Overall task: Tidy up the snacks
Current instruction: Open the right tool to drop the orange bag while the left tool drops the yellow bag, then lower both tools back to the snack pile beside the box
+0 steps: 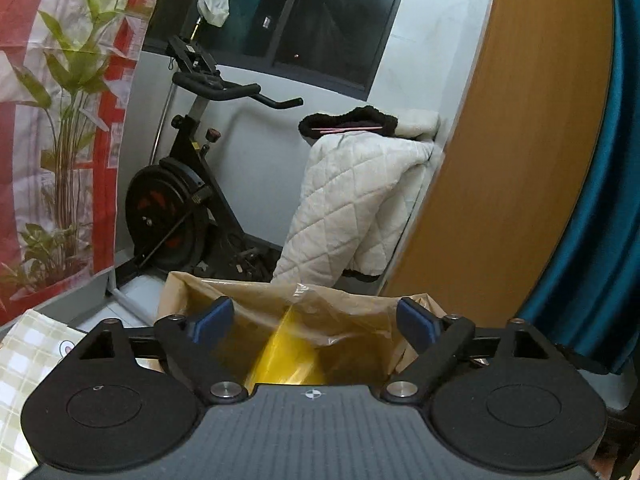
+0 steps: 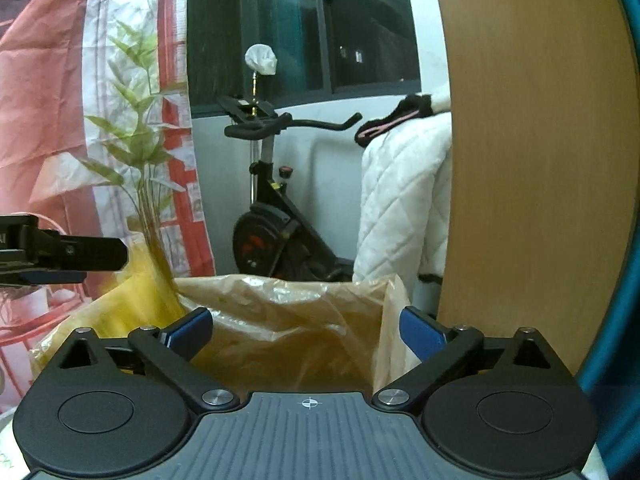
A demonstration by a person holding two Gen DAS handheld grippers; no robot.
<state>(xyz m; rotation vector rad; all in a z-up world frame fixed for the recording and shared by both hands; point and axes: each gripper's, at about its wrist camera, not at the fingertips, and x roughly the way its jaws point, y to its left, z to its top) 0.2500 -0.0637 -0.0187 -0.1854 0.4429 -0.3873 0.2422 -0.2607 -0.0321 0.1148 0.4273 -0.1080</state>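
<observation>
A tan translucent plastic bag (image 1: 340, 316) stands open just ahead of my left gripper (image 1: 314, 322), which is open with nothing between its blue pads. A blurred yellow snack packet (image 1: 288, 360) lies below, between the fingers. In the right wrist view the same bag (image 2: 296, 320) fills the space ahead of my right gripper (image 2: 306, 330), which is open and empty. A yellow packet (image 2: 136, 296) sits at the bag's left edge. The left gripper (image 2: 80, 258) shows side-on at far left, above that packet.
An exercise bike (image 1: 188, 200) stands behind the bag by the white wall. A white quilted blanket (image 1: 360, 200) hangs over something to its right. A wooden panel (image 1: 512, 140) and a teal curtain (image 1: 600, 220) rise on the right. A checked cloth (image 1: 28, 364) lies at lower left.
</observation>
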